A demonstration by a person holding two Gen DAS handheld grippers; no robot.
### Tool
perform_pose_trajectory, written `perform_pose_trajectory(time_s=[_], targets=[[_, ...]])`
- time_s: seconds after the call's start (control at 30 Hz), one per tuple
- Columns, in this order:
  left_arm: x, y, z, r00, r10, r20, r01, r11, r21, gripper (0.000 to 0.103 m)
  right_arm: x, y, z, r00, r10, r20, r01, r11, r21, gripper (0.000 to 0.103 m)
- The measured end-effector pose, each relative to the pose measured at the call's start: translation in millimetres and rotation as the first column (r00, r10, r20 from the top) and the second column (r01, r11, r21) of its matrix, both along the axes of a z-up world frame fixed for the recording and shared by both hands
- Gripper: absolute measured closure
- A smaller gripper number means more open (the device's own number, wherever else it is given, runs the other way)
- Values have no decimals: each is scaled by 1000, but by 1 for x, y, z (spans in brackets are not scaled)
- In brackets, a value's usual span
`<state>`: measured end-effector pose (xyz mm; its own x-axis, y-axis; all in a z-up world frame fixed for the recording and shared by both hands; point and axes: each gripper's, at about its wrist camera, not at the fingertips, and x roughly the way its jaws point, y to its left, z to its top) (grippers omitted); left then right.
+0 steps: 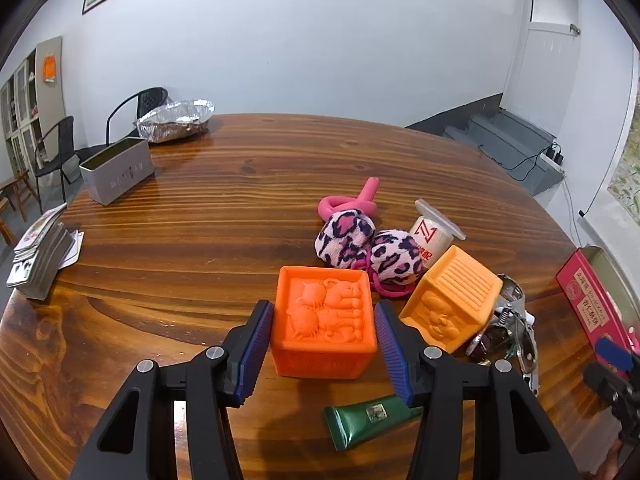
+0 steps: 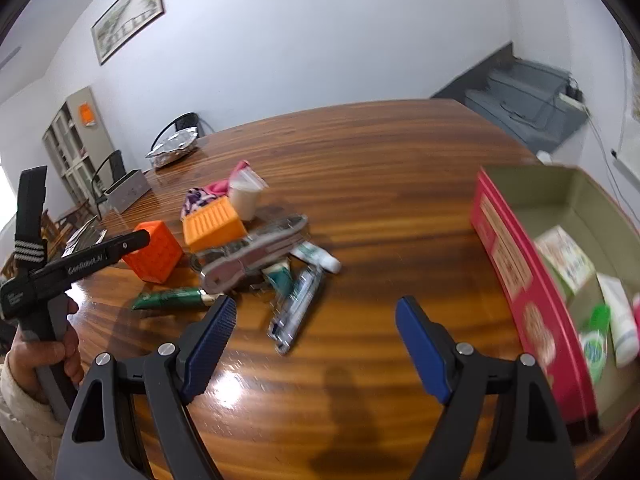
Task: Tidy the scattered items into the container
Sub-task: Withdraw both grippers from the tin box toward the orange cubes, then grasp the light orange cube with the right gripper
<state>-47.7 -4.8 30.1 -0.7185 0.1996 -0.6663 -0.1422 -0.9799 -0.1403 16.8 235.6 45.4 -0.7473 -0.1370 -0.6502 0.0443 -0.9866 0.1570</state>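
Left wrist view: left gripper (image 1: pixel 324 344) jaws straddle orange cube (image 1: pixel 325 322) on table (image 1: pixel 180 240), pads beside its sides, not clearly pinching, so close squarely before lifting toward red box (image 2: pixel 520 276); right gripper (image 2: pixel 316 336) gapes wide, holding nothing.

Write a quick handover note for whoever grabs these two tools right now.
Left tool: open, fingers either side of the dark orange cube, not closed on it yet.
Right tool: open, empty, over bare table.
Red box: on the right, already holds a few cartons and bottles.
Left to pack: dark orange cube, light orange cube, leopard earmuffs, white cup, green tube, metal tool, the other tubes beside it.
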Motion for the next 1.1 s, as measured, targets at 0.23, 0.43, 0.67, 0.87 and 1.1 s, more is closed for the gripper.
perform_pose_trajectory(time_s=[0.23, 0.43, 0.67, 0.87, 1.1], targets=[[4, -5, 0, 1000, -4, -14, 4, 1000, 2, 49, -42, -32, 8, 994, 104, 16, -105, 993, 57, 18], [5, -6, -1, 1000, -19, -14, 19, 1000, 13, 47, -78, -58, 3, 985, 166, 50, -170, 983, 68, 18], [4, -7, -3, 1000, -18, -11, 18, 1000, 13, 35, -99, -85, -7, 963, 256, 80, -263, 959, 107, 18], [2, -10, -6, 1000, 4, -2, -4, 1000, 18, 21, -116, -87, -21, 961, 252, 115, -265, 957, 118, 18], [1, -5, -8, 1000, -22, -5, 22, 1000, 4, 15, -117, -84, -29, 961, 254, 112, -268, 954, 134, 18]])
